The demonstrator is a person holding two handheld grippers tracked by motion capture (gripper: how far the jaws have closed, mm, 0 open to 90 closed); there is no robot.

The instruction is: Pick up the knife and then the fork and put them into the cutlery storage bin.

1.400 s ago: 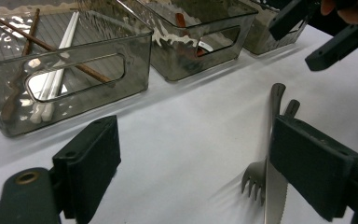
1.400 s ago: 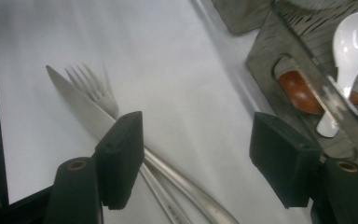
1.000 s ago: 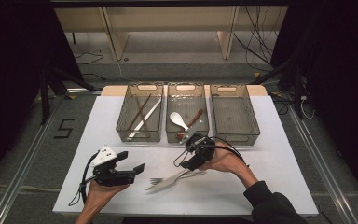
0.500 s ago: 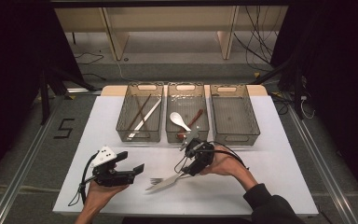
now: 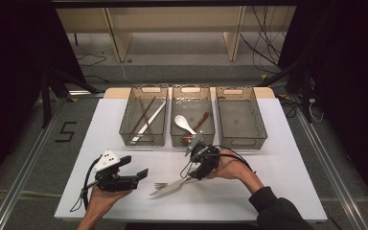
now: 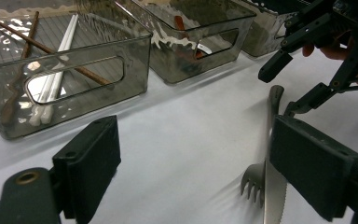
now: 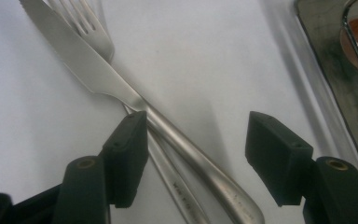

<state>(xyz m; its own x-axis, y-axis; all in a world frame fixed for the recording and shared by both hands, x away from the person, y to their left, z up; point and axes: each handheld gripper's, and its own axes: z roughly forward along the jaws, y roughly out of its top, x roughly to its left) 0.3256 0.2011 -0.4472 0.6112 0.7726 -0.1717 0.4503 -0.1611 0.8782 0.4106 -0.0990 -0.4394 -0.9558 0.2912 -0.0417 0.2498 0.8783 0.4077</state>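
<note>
A white rectangular table [image 5: 124, 201] is seen in the middle of the frame. Three smoky clear plastic bins [image 5: 241, 115] are set in a row along its upper edge. Below them, at lower centre, a silver metal knife [image 5: 179, 184] and a silver metal fork [image 5: 160, 185] are laid crossed.

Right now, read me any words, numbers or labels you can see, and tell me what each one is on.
"5": a black numeral on the grey floor, left of the white table.
Engraved stamp on a cutlery handle in the right gripper view: too small and blurred to read.
</note>
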